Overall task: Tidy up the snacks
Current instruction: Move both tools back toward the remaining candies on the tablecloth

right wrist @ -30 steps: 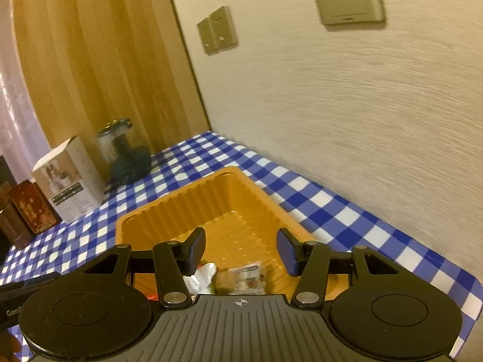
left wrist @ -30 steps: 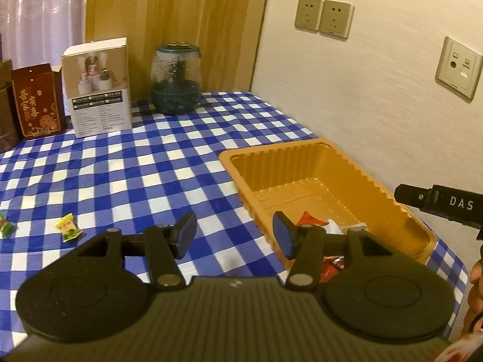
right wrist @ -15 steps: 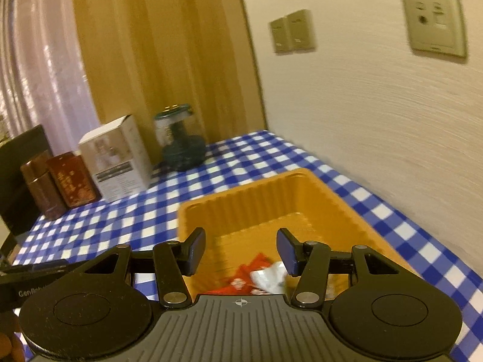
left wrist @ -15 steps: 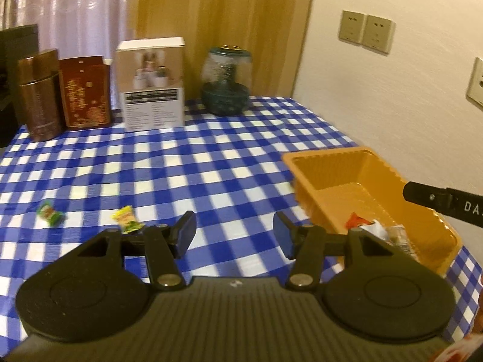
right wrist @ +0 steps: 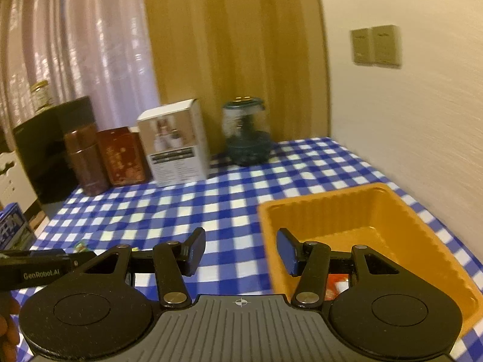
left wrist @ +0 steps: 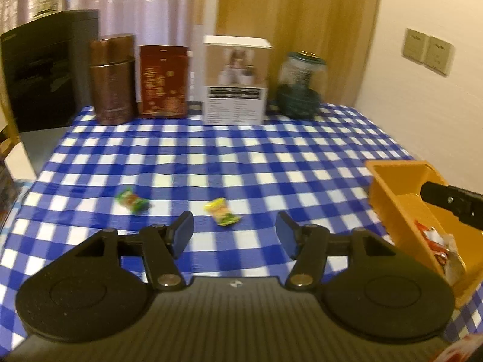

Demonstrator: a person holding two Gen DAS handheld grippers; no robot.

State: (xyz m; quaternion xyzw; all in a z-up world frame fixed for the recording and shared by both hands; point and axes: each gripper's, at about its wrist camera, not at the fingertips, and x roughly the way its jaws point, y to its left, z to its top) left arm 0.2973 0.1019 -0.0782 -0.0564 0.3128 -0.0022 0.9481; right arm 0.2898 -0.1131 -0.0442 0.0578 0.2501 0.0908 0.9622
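Observation:
My left gripper [left wrist: 235,235] is open and empty above the blue checked tablecloth. A yellow-green wrapped snack [left wrist: 222,211] lies just beyond its fingertips, and a green wrapped snack [left wrist: 132,200] lies further left. The orange tray [left wrist: 392,199] sits at the right with several wrapped snacks [left wrist: 437,241] inside. My right gripper [right wrist: 240,253] is open and empty, over the orange tray's [right wrist: 422,235] left rim. A red wrapper [right wrist: 336,286] shows in the tray behind its right finger.
Along the table's back edge stand a brown canister [left wrist: 112,78], a red tin [left wrist: 163,80], a white box [left wrist: 235,80] and a dark green glass jar [left wrist: 302,86]. A black cabinet [left wrist: 45,66] stands at the back left. The wall runs along the right.
Both grippers have swung left, away from the tray toward the open tablecloth. The two loose snacks now lie in front of the left gripper. Both stay open.

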